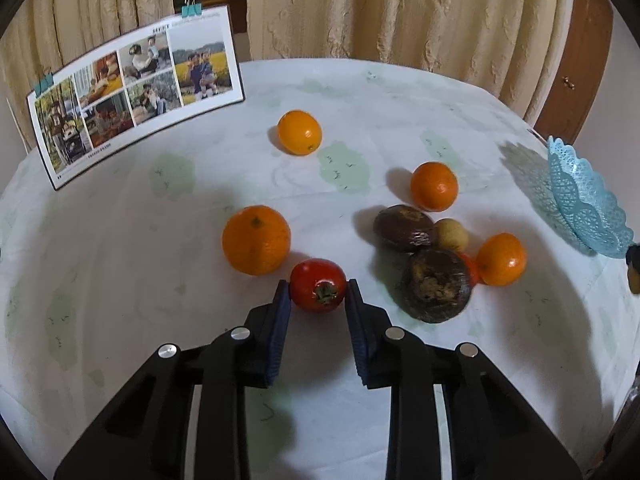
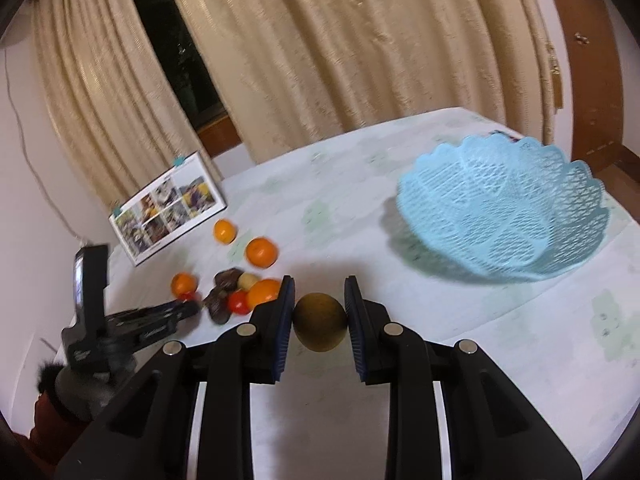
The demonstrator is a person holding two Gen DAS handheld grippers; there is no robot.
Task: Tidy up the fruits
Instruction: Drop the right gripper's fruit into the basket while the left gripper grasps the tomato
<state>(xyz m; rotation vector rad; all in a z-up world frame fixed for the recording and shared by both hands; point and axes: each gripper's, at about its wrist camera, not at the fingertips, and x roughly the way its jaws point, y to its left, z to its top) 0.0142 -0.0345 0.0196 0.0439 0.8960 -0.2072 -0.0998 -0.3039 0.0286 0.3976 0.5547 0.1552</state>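
**Both grippers clamped on fruit, basket bare**

Left wrist view shows the left gripper point(image 1: 318, 286) closed on a red persimmon point(image 1: 317, 285), its blue pads pressing the fruit from both sides while it sits on the pale tablecloth point(image 1: 160, 240). A large orange point(image 1: 256, 239) lies just beside the persimmon, on its upper left. To the right a cluster gathers: two dark brown fruits point(image 1: 436, 285), a small tan fruit point(image 1: 452, 234) and an orange point(image 1: 501, 259) packed close together, with another orange point(image 1: 434, 186) just above them. A paler orange point(image 1: 300, 132) lies apart, nearer the clipped photo board point(image 1: 136, 92) that stands at the table's far left.

Right wrist view shows the right gripper point(image 2: 319, 318) holding a brownish-green round fruit point(image 2: 319, 322) between its pads, raised above the cloth. Ahead and to the right stands the light blue lattice basket point(image 2: 504, 216); through its open weave no fruit shows inside, though the picture is slightly blurred. All the other fruit lies on the table well to the left of the basket, where the left gripper also appears.
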